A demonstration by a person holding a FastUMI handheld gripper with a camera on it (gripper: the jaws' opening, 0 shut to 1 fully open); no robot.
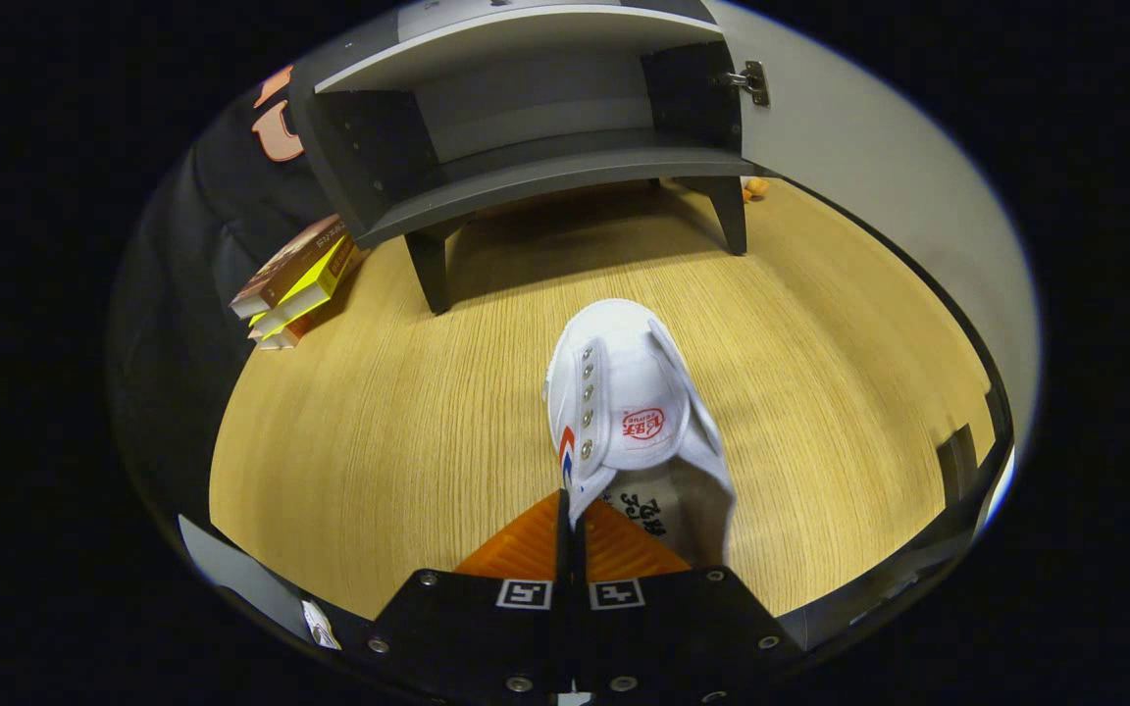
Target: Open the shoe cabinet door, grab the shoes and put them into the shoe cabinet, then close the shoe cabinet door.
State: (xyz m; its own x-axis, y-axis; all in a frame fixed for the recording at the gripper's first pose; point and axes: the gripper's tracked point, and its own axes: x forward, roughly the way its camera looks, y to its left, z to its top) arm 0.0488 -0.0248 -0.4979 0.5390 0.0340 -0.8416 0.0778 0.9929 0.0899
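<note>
Wood-grain floor [408, 431] with the cabinet [526, 127] standing at the far side, its door [879, 167] already swung open to the right and some books [295, 279] stacked by its left leg. The tool [570, 529] is pinched nearly closed on the side wall of a white shoe [624, 402], which hangs just ahead of the fingers, toe toward the cabinet. That's a thin-edge grip, so I'd guess the shoe could swing or slip out, or clip the shelf edge going in.
</note>
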